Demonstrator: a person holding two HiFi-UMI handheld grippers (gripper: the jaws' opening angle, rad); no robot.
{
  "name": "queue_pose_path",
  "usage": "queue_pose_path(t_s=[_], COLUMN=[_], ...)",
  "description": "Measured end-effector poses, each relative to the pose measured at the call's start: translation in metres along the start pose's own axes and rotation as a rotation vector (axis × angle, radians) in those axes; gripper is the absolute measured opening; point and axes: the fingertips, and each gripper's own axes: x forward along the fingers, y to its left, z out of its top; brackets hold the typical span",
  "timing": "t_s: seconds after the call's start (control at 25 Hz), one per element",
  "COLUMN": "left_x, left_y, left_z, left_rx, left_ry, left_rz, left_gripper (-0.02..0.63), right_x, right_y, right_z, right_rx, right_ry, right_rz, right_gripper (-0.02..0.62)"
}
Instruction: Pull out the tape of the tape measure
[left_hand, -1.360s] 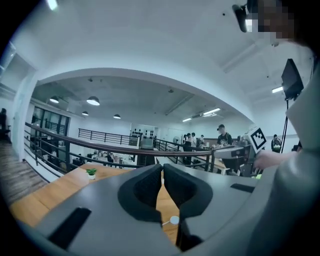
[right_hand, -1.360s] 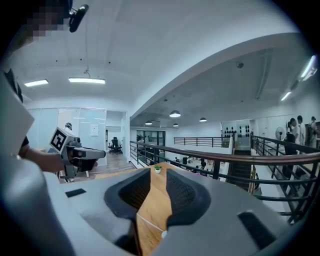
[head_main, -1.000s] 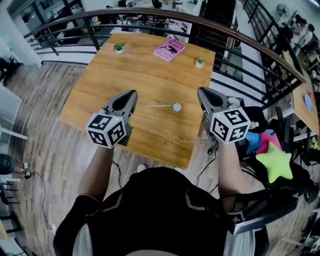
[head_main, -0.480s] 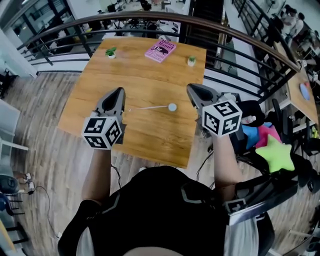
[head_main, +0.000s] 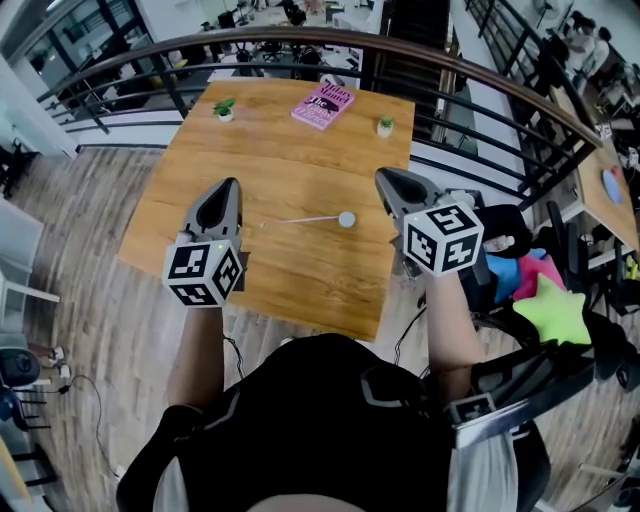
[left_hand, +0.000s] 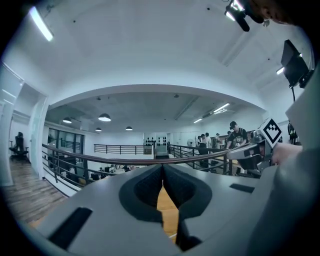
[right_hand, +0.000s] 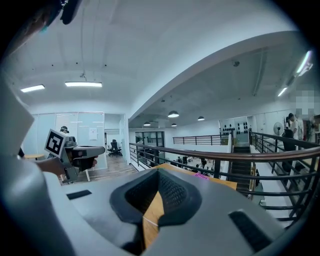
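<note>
Small round tape measure (head_main: 346, 218) sits mid-tabletop (head_main: 300, 130), with a thin strip of tape (head_main: 300, 220) out to its left. It's probably light and skiddy and the tape floppy, so pin the case and pinch the tape's end. Left hand-held gripper (head_main: 228, 185) and right hand-held gripper (head_main: 384, 178) hover either side, both closed, holding nothing.
</note>
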Motion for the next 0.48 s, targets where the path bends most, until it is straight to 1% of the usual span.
queue_pose_path(t_s=[0.12, 0.28, 0.48], left_x=[-0.0032, -0.0055, -0.0075], left_y=[-0.0023, -0.0023, -0.0032], left_z=[0.0037, 0.002, -0.0046], left_rx=[0.022, -0.028, -0.028], left_ry=[-0.013, 0.001, 0.033], left_rz=[0.007, -0.002, -0.019], left_gripper=[0.031, 0.031, 0.029], right_x=[-0.0005, -0.0014, 0.0008], right_y=[-0.0017, -0.0046, -0.0019], right_z=[-0.0019, -0.0002, -0.0032], right_rx=[0.001, 0.008, 0.003], right_ry=[0.004, -0.004, 0.009], right_rz=[-0.003, -0.012, -0.013], right_gripper=[0.006, 0.006, 0.006])
